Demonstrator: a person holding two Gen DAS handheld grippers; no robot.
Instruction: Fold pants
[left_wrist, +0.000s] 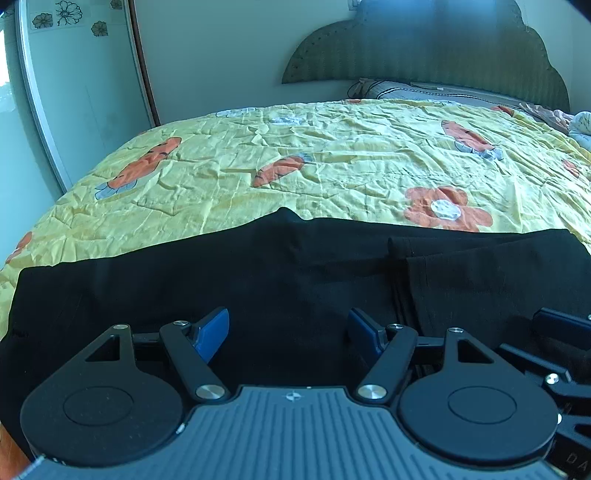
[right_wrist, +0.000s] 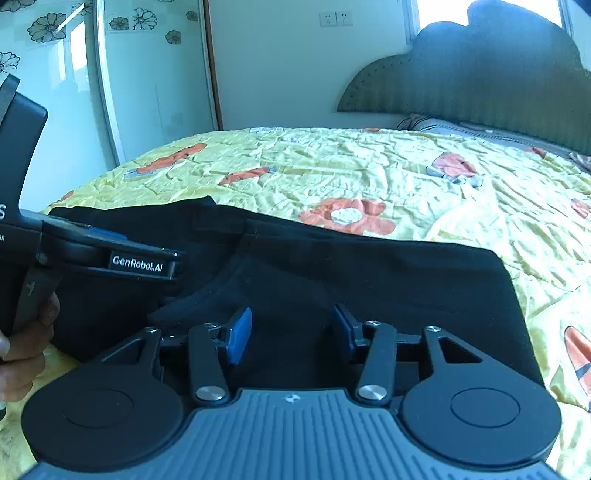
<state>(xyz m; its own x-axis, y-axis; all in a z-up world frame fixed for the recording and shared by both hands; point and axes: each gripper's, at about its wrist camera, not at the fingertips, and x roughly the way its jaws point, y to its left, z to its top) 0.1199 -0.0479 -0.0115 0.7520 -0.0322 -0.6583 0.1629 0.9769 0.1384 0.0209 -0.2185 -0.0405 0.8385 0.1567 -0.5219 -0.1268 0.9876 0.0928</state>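
Note:
Black pants (left_wrist: 258, 273) lie folded across the near edge of a bed, with an upper layer's edge at the right (left_wrist: 461, 266). My left gripper (left_wrist: 288, 332) is open and empty, its blue pads spread just above the cloth. In the right wrist view the pants (right_wrist: 351, 277) fill the foreground, their right end squared off. My right gripper (right_wrist: 291, 332) is open and empty over them. The left gripper's body (right_wrist: 136, 262) shows at the left of that view, held by a hand (right_wrist: 22, 350). The right gripper's edge shows in the left wrist view (left_wrist: 554, 350).
The bed has a wrinkled yellow quilt (left_wrist: 332, 158) with orange flowers. A green padded headboard (left_wrist: 424, 48) and pillows (left_wrist: 424, 92) are at the far end. A sliding wardrobe door (left_wrist: 74, 92) stands on the left.

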